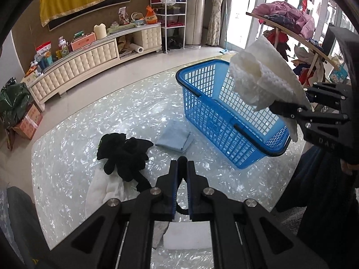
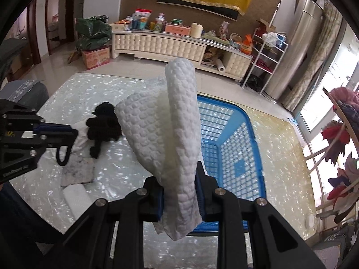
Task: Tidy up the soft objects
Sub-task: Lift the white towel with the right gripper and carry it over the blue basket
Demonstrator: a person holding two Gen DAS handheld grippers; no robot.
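My right gripper is shut on a white quilted cloth, which stands up between its fingers and hangs above the near end of the blue mesh basket. From the left wrist view, that gripper holds the cloth over the basket. My left gripper is shut on a thin black strap loop, which dangles under its fingers. A black plush toy lies on a white cloth. A folded light blue cloth rests beside the basket.
A folded white pad and a grey mottled cloth lie on the pearly table near me. A cream cabinet lines the far wall. A clothes rack stands right. A grey chair is at the table's left.
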